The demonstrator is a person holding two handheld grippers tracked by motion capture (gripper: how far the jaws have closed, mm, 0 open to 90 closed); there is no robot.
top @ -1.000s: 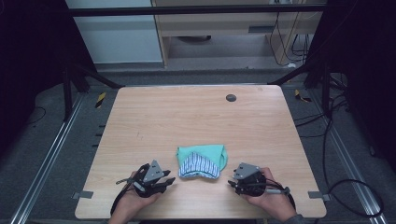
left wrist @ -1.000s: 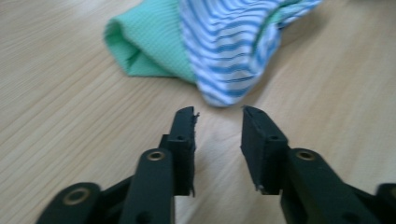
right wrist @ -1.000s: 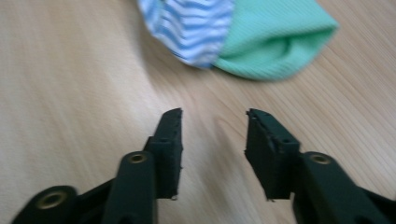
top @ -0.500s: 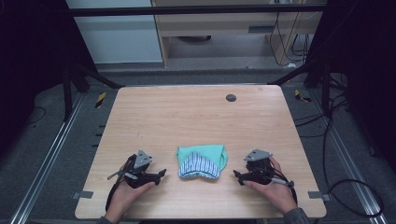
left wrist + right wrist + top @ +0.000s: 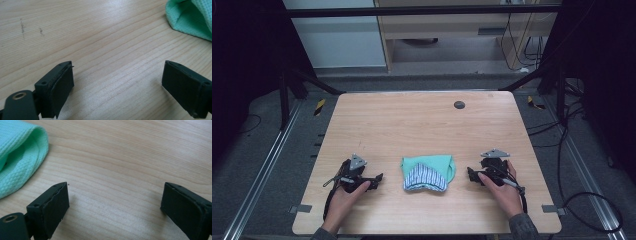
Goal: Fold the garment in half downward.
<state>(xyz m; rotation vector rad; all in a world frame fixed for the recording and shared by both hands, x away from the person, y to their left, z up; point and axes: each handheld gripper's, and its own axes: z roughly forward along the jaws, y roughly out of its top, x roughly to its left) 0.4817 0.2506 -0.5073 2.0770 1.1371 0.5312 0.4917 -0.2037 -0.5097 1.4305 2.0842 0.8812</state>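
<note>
I see the folded green cloth [image 5: 428, 172] lying near the front edge of the table [image 5: 422, 120], about midway between left and right, its striped white-and-blue layer turned toward the near side. In the left gripper view a corner of that cloth [image 5: 192, 17] sits at the far right, well clear of the jaws; in the right gripper view it [image 5: 20, 152] lies at the far left, again untouched.

My left gripper [image 5: 374, 179] rests low over the wood just left of the cloth, apart from it. Its jaws have just been opening and now stand wide with nothing but bare wood grain between them.

My right gripper [image 5: 471, 174] sits just right of the cloth, also apart from it. Its jaws have likewise just been opening and are released, with nothing between them.

Far off on the table, toward the right, there is a small dark round spot [image 5: 459, 104].
</note>
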